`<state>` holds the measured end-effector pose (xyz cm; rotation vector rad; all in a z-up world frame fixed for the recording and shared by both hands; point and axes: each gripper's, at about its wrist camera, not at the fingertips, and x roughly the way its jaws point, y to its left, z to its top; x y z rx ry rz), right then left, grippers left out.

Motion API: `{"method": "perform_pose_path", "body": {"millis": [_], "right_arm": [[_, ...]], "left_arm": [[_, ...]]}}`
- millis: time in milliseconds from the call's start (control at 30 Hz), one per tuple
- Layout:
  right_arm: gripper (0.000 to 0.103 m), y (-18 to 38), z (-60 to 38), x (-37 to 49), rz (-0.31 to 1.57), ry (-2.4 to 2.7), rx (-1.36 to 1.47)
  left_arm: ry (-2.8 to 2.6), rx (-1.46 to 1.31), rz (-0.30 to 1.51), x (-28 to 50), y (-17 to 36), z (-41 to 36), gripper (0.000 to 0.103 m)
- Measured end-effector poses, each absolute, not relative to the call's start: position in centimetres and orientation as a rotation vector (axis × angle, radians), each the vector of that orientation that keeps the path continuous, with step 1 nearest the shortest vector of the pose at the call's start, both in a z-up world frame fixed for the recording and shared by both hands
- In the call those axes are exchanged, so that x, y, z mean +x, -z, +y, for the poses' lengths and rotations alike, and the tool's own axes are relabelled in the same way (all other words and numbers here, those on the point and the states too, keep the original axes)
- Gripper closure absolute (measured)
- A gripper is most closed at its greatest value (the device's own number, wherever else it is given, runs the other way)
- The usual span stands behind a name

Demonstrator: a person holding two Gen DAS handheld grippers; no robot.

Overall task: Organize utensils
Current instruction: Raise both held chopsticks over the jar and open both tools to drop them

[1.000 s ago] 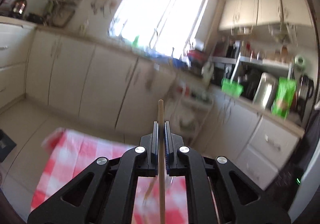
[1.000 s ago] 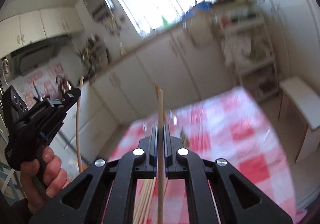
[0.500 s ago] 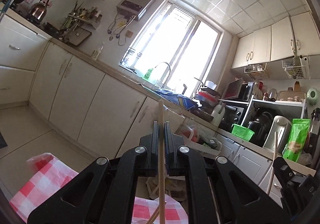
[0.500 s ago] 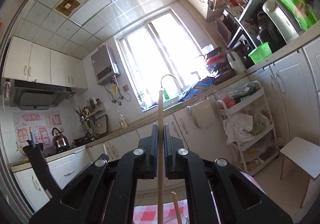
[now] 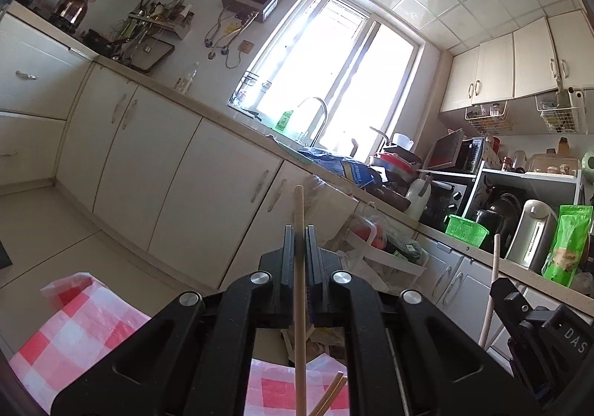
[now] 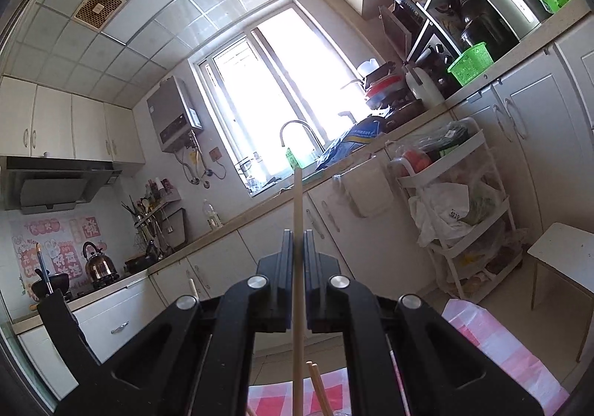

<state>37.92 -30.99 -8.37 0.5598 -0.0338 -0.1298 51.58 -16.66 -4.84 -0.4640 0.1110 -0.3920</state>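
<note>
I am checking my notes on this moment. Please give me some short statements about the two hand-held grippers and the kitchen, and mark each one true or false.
1. The left hand-held gripper is shut on a chopstick. True.
2. The right hand-held gripper is open and holds nothing. False: it is shut on a chopstick.
3. The tablecloth is red and white checked. True.
4. The basket on the counter is blue. False: it is green.
5. A kettle stands near the stove. True.

Red-and-white checked tablecloth (image 5: 85, 323), pale wooden chopstick (image 5: 299, 290), green basket (image 5: 464, 229).
</note>
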Motion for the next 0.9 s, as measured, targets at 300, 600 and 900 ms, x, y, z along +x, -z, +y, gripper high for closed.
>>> {"method": "perform_pose_path", "body": {"millis": [300, 600, 900], "right_arm": [[0.097, 8.9, -31.1, 38.2, -0.027, 0.146, 0.545], [0.097, 10.2, -30.5, 40.2, 0.001, 0.153, 0.546], [0.097, 13.2, -30.2, 42.6, 0.069, 0.18, 0.551]], "left_arm": [[0.398, -0.386, 0.187, 53.4, 8.5, -18.4, 0.098], [0.449, -0.31, 0.254, 51.1, 10.8, -17.7, 0.098], [0.471, -0.282, 0.296, 47.2, 10.1, -13.9, 0.097]]}}
